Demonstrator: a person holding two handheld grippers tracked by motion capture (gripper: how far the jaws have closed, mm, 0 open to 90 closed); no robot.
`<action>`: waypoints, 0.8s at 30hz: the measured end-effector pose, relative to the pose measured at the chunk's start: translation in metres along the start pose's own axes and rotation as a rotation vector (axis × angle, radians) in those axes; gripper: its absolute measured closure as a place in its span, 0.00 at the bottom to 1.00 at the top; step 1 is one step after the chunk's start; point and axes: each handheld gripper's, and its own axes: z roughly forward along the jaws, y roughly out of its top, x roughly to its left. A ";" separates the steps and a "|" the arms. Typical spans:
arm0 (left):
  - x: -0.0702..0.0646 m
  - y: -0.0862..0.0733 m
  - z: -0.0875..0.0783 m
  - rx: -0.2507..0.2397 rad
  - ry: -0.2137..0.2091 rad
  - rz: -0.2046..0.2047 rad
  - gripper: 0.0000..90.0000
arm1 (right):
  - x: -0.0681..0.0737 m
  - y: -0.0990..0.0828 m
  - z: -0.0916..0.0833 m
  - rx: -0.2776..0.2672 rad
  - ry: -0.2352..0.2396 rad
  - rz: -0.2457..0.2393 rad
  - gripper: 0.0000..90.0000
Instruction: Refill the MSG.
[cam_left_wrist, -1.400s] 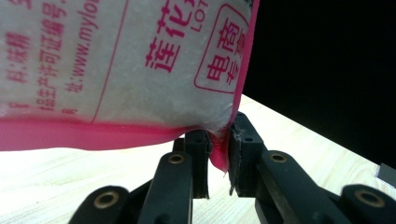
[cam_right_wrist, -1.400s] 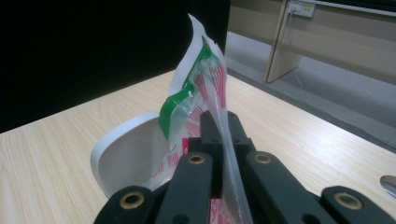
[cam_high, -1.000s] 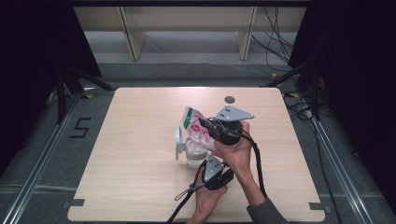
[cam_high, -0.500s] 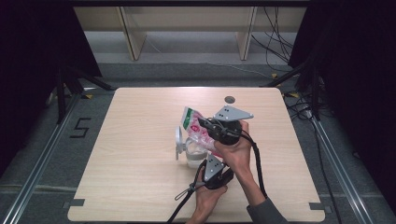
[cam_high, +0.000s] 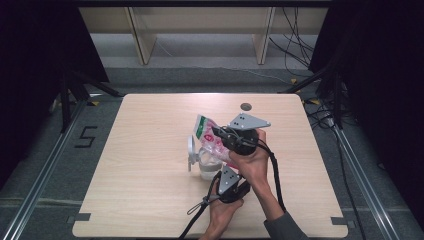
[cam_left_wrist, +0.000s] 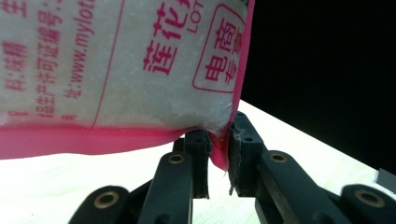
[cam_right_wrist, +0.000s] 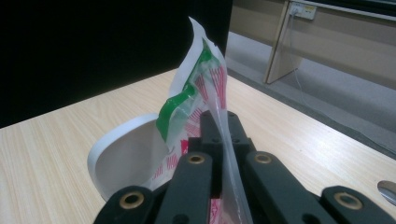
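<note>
Bag (cam_high: 212, 140) and cup (cam_high: 207, 165) block table's (cam_high: 140, 175) centre.

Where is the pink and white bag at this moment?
In the high view the pink and white bag is held above the middle of the table, between the left gripper and the right gripper, just over a clear container.

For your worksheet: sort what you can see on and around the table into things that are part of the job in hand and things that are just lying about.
In the job:
- printed bag, pinched by both grippers
- left gripper
- right gripper
- clear container under the bag, its white lid open

Lying about:
- small dark disc at the table's far edge
- cables on the floor
</note>
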 end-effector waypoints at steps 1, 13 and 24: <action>0.000 0.000 0.000 -0.003 -0.002 -0.001 0.88 | 0.001 0.000 0.000 0.000 0.009 0.014 1.00; 0.000 0.000 0.001 -0.003 -0.010 -0.008 0.88 | 0.002 -0.001 0.003 0.005 -0.014 -0.009 1.00; -0.001 0.000 0.003 -0.013 -0.017 -0.020 0.88 | 0.001 -0.002 0.003 0.016 -0.008 -0.003 1.00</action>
